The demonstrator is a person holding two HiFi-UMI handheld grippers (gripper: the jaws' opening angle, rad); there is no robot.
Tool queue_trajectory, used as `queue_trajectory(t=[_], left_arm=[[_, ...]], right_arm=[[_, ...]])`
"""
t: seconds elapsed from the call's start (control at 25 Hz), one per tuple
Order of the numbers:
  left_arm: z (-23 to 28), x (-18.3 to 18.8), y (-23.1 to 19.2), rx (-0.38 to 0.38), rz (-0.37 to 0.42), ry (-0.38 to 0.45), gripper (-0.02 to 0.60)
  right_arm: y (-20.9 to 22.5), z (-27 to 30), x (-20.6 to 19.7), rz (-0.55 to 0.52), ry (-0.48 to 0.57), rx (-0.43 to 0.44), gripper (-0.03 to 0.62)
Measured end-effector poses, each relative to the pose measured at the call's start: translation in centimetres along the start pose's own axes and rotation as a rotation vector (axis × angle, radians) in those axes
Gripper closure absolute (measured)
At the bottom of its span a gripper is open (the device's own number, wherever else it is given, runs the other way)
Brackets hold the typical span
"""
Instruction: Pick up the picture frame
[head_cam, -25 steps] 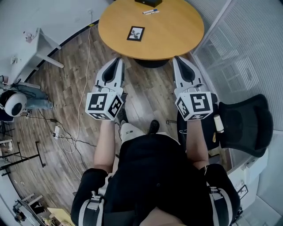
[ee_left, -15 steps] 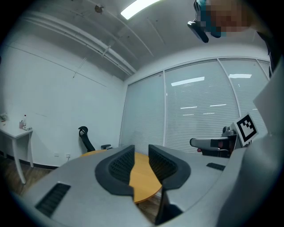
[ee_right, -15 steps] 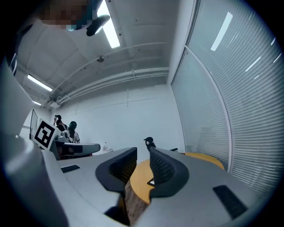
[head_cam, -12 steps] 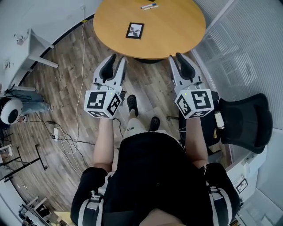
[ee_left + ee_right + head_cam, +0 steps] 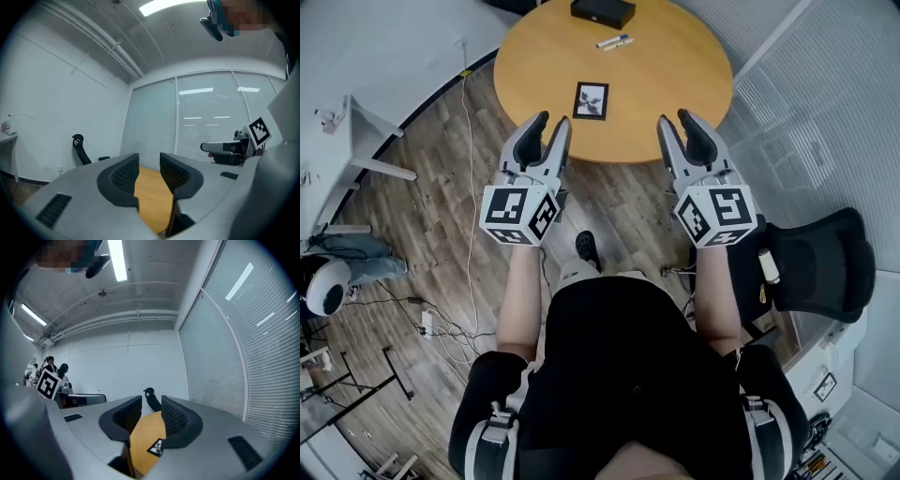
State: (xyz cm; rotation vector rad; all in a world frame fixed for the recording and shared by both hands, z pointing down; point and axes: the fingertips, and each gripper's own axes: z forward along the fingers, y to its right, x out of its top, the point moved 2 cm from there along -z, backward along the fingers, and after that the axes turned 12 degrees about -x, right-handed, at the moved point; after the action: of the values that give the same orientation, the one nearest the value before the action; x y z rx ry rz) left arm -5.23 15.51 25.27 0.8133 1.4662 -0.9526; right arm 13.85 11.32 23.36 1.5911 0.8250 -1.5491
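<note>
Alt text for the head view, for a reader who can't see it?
Seen from above, a person holds the left gripper and right gripper at the near edge of a round wooden table; their jaws have just been opening, with nothing between them. A picture frame lies flat on the table just beyond them.

An office meeting room: a round wooden table (image 5: 675,103), a black swivel chair (image 5: 825,267), glass walls with blinds (image 5: 211,117), and strip lights (image 5: 117,258) overhead.

On the round wooden surface (image 5: 675,84) are laid a picture frame (image 5: 591,100), a marker (image 5: 613,41) and a black box (image 5: 603,11), each well apart.
</note>
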Motion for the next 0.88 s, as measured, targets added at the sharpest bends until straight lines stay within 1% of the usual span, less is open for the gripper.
queue_trajectory(t=[0.16, 0.28, 0.44, 0.64, 0.88], left_arm=[[0.6, 0.2, -3.8, -0.036, -0.002, -0.012, 0.434], [0.8, -0.5, -6.8, -0.056, -0.023, -0.027, 0.434], [1.3, -1.2, -9.7, -0.084, -0.046, -0.045, 0.434], [2.5, -1.8, -11.9, -0.104, -0.079, -0.052, 0.434], [4.5, -4.6, -13.5, -0.120, -0.134, -0.103, 0.434]], right_arm=[[-2.2, 3.3, -0.3, 0.004, -0.004, -0.030, 0.445], [-3.8, 5.5, -1.2, 0.006, -0.021, -0.050, 0.444], [-4.9, 7.7, -2.1, 0.015, -0.047, -0.083, 0.441], [-4.9, 9.3, -2.8, 0.013, -0.076, -0.119, 0.436], [-4.3, 11.9, -5.4, 0.031, -0.126, -0.143, 0.436]])
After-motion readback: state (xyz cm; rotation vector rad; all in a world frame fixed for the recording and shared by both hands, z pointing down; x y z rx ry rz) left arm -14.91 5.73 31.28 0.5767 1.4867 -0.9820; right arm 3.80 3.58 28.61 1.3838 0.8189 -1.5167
